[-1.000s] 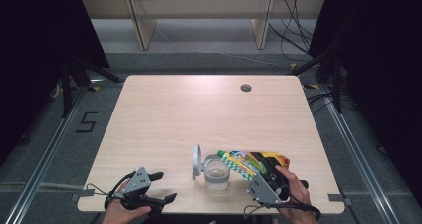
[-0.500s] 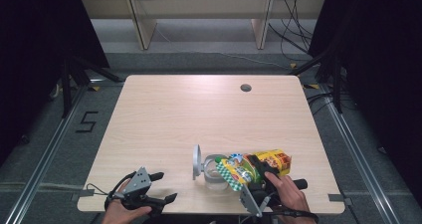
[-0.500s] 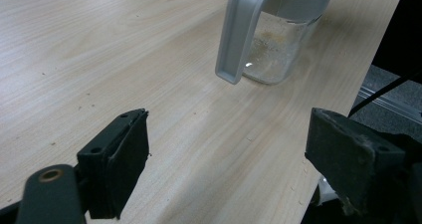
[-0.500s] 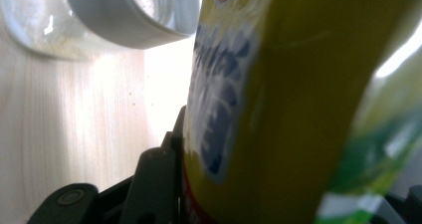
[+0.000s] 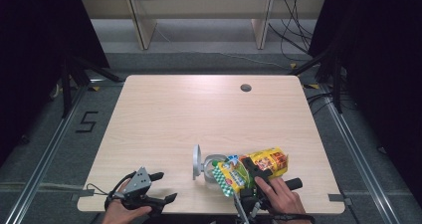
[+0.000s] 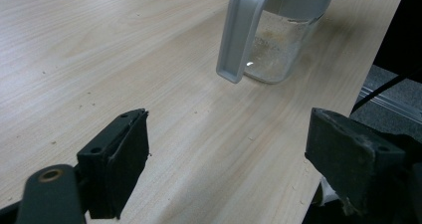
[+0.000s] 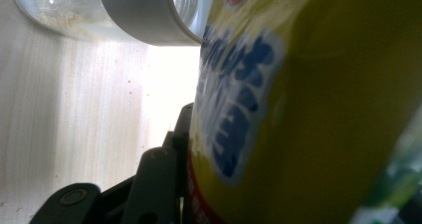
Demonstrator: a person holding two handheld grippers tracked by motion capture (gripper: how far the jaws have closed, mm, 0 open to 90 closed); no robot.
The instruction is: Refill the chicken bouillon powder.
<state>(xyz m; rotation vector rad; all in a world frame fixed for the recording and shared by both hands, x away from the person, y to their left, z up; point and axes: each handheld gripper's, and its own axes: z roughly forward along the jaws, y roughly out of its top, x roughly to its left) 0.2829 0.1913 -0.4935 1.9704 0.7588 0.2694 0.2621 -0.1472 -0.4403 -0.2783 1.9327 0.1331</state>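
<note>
Two grippers sit at the worktop's (image 5: 164, 114) near edge: the left gripper (image 5: 161, 200) rests with fingers spread and empty, while the right gripper's (image 5: 249, 170) fingers clench a yellow snack packet (image 5: 234, 174), tilted against the open glass jar (image 5: 211, 167) just beyond.

We see the table (image 5: 199, 114) evenly lit from above, its surroundings dark. Up close, the yellow packet (image 7: 308, 104) blurs; glare whitens the wood beside it.

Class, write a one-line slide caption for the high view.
Right hand-held gripper tilts a yellow snack packet over a lidded glass jar.
</note>
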